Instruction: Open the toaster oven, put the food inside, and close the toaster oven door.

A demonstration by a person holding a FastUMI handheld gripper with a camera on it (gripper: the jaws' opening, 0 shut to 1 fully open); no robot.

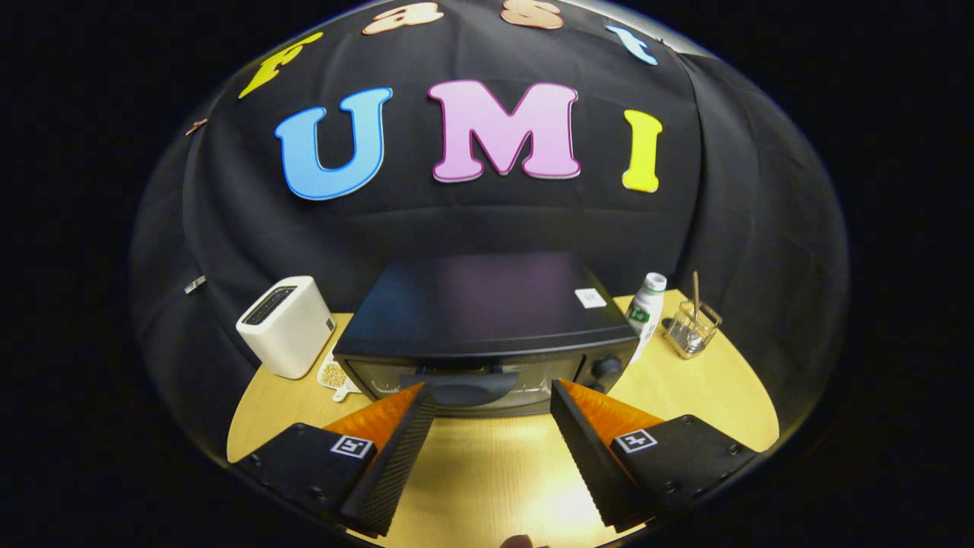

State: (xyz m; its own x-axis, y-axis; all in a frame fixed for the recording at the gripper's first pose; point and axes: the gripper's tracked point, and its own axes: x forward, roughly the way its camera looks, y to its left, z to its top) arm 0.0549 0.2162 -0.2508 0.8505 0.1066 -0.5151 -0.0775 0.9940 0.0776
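Claw [493, 390] spread wide, grasping nothing, before my toaster oven [487, 335] at frame centre. Door closed; I'd hook its top handle [468, 380] squarely.

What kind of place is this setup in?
Likely a staged kitchen-counter mock-up in a recording booth. A black toaster oven, door closed, and a white toaster stand on a wooden table backed by black cloth. The open gripper points at the oven door, holding nothing.

Glossy black toaster oven [487, 320] on a smooth wooden table [708, 388].
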